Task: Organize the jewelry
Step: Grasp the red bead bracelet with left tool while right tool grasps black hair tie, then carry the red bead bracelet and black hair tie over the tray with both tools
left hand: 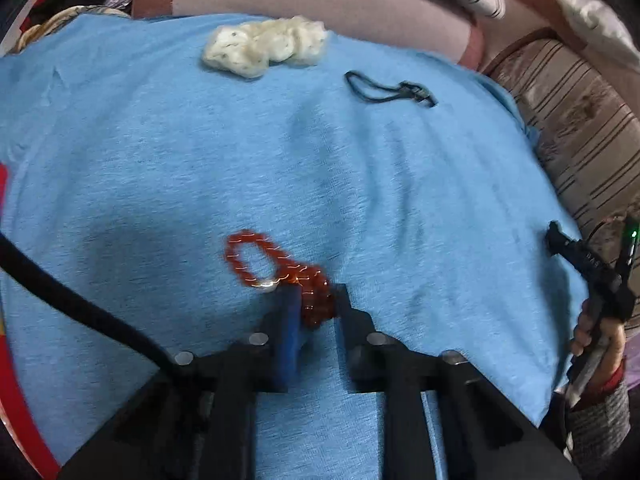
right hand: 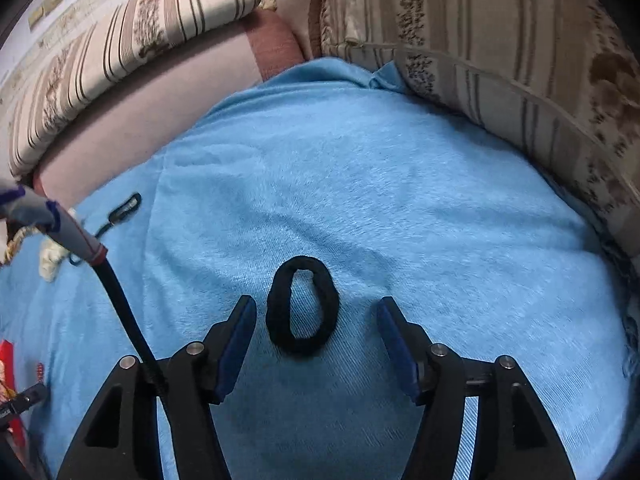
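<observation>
In the left wrist view, my left gripper point(left hand: 316, 296) is shut on one end of a red beaded bracelet point(left hand: 256, 258); the rest of its loop lies on the blue cloth point(left hand: 160, 160) ahead to the left. A thin black cord necklace point(left hand: 388, 90) and a crumpled white item point(left hand: 266, 46) lie at the far side. My right gripper shows at the right edge point(left hand: 576, 252). In the right wrist view, my right gripper point(right hand: 314, 312) is open around a black hair tie point(right hand: 302, 304) that lies flat on the cloth between the fingers, touching neither pad.
Striped sofa cushions point(right hand: 520, 60) border the cloth at the back and right, and a pinkish cushion point(right hand: 140, 100) at the back left. A red-rimmed object point(left hand: 24, 400) sits at the left edge. The black cord necklace also shows at the left point(right hand: 124, 210).
</observation>
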{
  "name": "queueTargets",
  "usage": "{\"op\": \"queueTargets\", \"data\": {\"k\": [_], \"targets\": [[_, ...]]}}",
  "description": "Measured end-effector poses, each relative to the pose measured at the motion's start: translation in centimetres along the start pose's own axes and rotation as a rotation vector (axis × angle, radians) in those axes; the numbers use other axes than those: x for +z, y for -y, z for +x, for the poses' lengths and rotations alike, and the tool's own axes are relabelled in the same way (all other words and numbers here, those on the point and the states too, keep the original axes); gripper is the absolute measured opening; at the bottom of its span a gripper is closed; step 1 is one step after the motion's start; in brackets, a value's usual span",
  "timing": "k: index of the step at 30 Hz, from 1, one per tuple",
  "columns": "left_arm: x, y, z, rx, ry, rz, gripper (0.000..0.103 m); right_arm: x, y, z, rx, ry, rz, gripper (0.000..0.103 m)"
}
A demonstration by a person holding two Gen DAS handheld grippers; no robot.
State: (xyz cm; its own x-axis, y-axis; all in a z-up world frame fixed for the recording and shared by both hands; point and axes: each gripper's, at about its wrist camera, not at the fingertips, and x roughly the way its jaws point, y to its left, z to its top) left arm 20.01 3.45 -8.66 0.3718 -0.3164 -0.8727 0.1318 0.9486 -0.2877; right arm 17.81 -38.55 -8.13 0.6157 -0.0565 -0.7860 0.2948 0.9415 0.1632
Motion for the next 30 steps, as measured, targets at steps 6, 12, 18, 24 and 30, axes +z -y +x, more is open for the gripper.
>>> {"op": "queueTargets", "data": {"k": [6, 12, 18, 24, 30], "targets": [[-0.9, -0.3, -3.2, 0.016, 0.060, -0.012, 0.007, -0.4, -2.0, -2.0, 0.018, 0.016, -0.077, 0.012], [-2.2, -0.6, -7.5, 0.026, 0.127, -0.002, 0.007, -1.2, -4.9, -6.6, 0.072, 0.082, -0.161, 0.011], [-4.0, -2.1, -12.3, 0.030, 0.197, -0.034, 0.007, -2.6, -9.4, -9.8, 0.172, 0.107, -0.233, 0.011], [-6.0, -4.6, -17.0, 0.044, 0.263, -0.064, 0.007, -5.1, -16.0, -11.5, 0.282, 0.083, -0.359, 0.011], [-8.0, -8.2, -20.9, 0.101, 0.302, -0.096, 0.007, -7.8, -23.9, -13.3, 0.415, 0.064, -0.488, 0.011]]}}
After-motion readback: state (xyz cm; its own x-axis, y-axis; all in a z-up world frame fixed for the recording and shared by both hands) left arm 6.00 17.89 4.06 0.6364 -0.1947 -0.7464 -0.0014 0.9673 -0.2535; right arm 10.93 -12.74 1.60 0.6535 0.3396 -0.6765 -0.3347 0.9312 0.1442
